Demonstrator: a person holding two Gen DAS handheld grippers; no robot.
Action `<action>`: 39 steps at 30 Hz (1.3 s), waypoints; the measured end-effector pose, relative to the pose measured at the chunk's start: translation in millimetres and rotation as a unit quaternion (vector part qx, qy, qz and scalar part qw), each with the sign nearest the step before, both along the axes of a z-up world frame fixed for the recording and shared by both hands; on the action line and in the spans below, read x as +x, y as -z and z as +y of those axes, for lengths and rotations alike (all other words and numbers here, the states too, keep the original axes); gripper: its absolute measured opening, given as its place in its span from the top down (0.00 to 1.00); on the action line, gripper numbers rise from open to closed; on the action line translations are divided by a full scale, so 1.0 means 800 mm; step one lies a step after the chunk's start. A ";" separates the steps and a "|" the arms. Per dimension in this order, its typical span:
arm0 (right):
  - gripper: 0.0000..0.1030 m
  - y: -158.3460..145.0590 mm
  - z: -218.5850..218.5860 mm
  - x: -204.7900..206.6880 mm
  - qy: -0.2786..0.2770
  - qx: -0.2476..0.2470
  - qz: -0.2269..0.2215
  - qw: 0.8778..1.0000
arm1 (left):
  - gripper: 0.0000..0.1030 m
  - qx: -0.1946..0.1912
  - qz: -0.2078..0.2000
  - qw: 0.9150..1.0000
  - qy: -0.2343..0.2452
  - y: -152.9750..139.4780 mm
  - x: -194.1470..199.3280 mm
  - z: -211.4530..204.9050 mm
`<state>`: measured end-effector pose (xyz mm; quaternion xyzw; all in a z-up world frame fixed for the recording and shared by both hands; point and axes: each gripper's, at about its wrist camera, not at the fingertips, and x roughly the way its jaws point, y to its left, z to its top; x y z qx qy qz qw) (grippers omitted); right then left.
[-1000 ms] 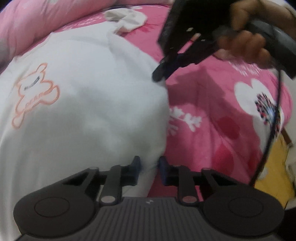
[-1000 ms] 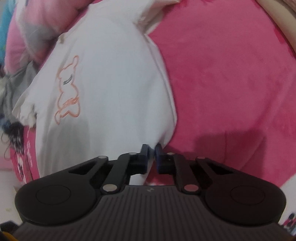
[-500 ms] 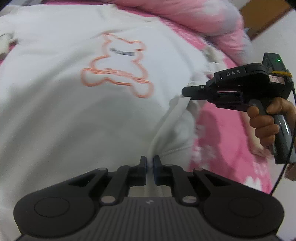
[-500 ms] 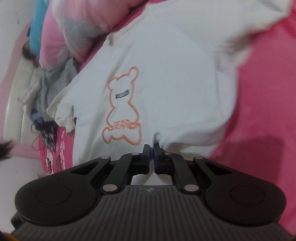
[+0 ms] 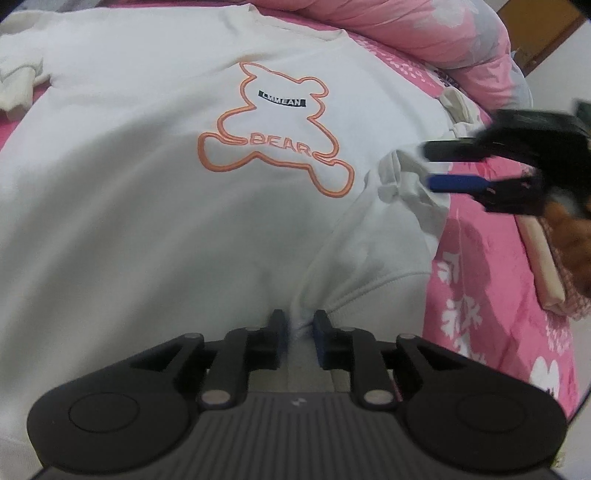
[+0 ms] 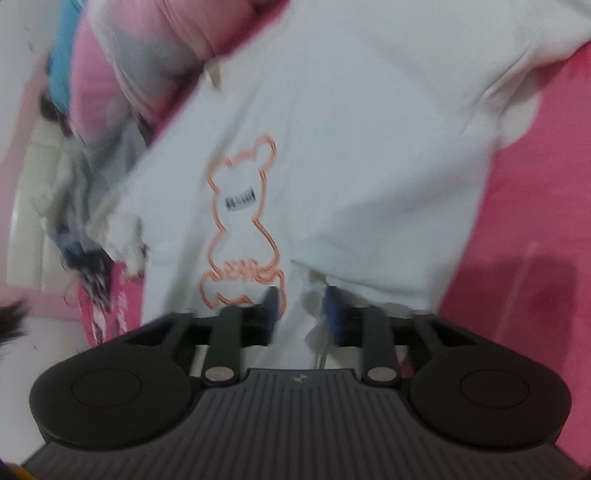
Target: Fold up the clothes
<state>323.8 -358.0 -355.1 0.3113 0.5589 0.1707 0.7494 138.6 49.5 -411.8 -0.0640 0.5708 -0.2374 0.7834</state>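
Left wrist view: white sweatshirt spread on the pink bedspread; left gripper, pinching cloth half a second ago, has just parted, fabric loose between. Right wrist view: right gripper likewise newly opened, cloth slack between its fingers.

A bed takes up most of the room, spread with a bright pink cover printed with white flowers. A puffy pink-and-grey quilt is heaped along its far side. Beyond it stands brown wooden furniture against a pale wall. A blue cushion sits near another light wall. The light is soft and even.
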 end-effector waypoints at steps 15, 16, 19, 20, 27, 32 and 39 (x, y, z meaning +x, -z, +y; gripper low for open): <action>0.61 0.033 -0.001 -0.038 -0.011 0.066 0.028 0.997 | 0.75 -0.009 0.003 1.000 0.010 0.004 0.004 0.001; 0.62 0.037 0.000 -0.038 -0.011 0.068 0.033 0.997 | 0.75 -0.009 0.003 1.000 0.009 0.004 0.003 0.001; 0.64 0.045 -0.006 -0.047 -0.007 0.075 0.052 0.996 | 0.75 -0.012 0.004 1.000 0.007 0.005 0.004 0.002; 0.64 0.047 -0.008 -0.053 -0.005 0.079 0.060 0.995 | 0.75 -0.013 0.005 1.000 0.006 0.006 0.004 0.002; 0.71 0.061 -0.002 -0.081 -0.023 0.096 0.092 0.991 | 0.75 -0.025 0.010 1.000 0.000 0.009 0.006 0.007; 0.78 0.072 0.003 -0.085 -0.033 0.101 0.095 0.990 | 0.74 -0.035 0.015 0.999 -0.007 0.011 0.007 0.011; 0.97 0.045 0.001 -0.096 -0.063 0.092 0.063 0.992 | 0.71 -0.047 0.023 0.999 -0.012 0.012 0.008 0.014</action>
